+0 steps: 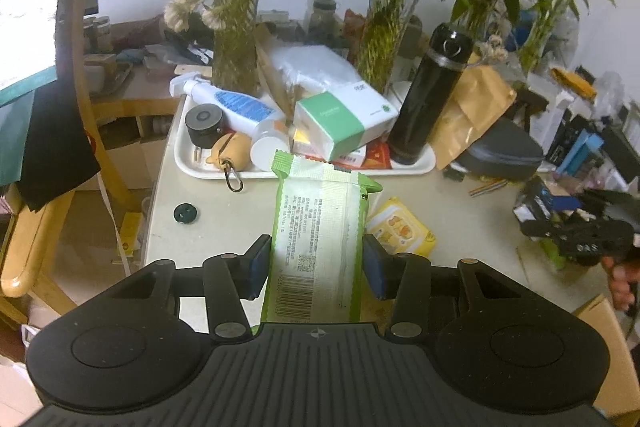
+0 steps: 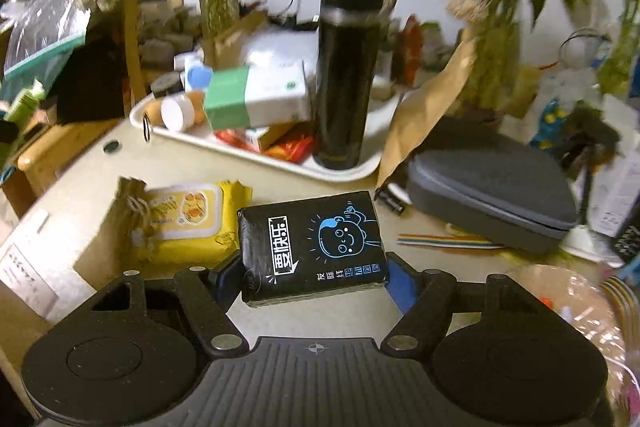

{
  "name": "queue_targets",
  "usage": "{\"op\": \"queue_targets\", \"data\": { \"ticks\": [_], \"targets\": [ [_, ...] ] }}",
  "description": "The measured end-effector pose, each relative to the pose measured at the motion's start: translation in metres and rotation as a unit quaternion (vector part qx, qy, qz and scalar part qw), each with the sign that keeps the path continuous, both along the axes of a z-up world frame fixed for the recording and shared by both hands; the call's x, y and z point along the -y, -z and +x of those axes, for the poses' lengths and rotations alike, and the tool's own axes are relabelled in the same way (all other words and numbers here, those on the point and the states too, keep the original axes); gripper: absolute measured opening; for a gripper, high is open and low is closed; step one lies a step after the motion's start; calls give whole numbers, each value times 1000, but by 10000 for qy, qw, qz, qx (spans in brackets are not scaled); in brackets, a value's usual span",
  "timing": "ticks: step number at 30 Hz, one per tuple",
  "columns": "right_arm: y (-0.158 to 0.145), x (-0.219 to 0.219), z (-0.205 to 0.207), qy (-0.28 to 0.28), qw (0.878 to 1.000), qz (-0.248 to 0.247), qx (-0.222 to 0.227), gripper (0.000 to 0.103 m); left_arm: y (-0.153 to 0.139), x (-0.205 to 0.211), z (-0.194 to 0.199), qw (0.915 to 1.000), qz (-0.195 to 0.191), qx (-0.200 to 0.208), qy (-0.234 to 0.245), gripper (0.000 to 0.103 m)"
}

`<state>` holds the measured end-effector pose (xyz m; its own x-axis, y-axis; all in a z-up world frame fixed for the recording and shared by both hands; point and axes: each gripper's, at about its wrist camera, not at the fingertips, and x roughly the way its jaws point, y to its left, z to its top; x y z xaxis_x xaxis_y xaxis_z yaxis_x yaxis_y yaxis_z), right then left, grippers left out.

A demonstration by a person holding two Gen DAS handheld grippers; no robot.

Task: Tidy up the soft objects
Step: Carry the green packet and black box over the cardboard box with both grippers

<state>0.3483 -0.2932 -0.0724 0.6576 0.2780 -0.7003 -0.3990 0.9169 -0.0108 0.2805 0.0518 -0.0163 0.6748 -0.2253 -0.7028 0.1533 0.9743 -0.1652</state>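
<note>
The left gripper (image 1: 316, 267) clamps a green pack (image 1: 320, 239). The right gripper (image 2: 314, 279) clamps a black pack (image 2: 312, 247). Best to squeeze lightly and set each down flat.

Each wrist camera sits just behind its own claw, looking forward and slightly down across the cluttered table (image 1: 224, 203), close to the surface, and both views share the white tray (image 1: 192, 163) and black flask (image 2: 344, 75) ahead.
</note>
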Motion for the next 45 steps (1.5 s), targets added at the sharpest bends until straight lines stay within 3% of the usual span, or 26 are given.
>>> {"op": "queue_targets", "data": {
  "ticks": [6,11,16,30,34,39,45],
  "targets": [
    [-27,13,-35,269,9970,540,478,75,-24,12,-37,9994,-103,281,-168,47],
    [-36,14,-54,249,9948,690,711,75,-51,28,-69,9980,68,611,-136,47],
    [-45,24,-64,370,9905,974,893,75,-65,40,-75,9972,222,720,-4,47],
    [-46,29,-67,511,9883,1103,921,75,-43,28,-75,9987,9,503,-103,47],
    [-47,31,-66,548,9872,1233,850,75,-40,26,-79,9987,-71,505,57,47],
    [-71,37,-79,541,9857,1424,715,75,-52,22,-92,9982,-150,544,218,47],
    [-103,32,-118,105,9916,1232,366,75,-78,29,-118,9947,-184,707,726,47]
  ]
}}
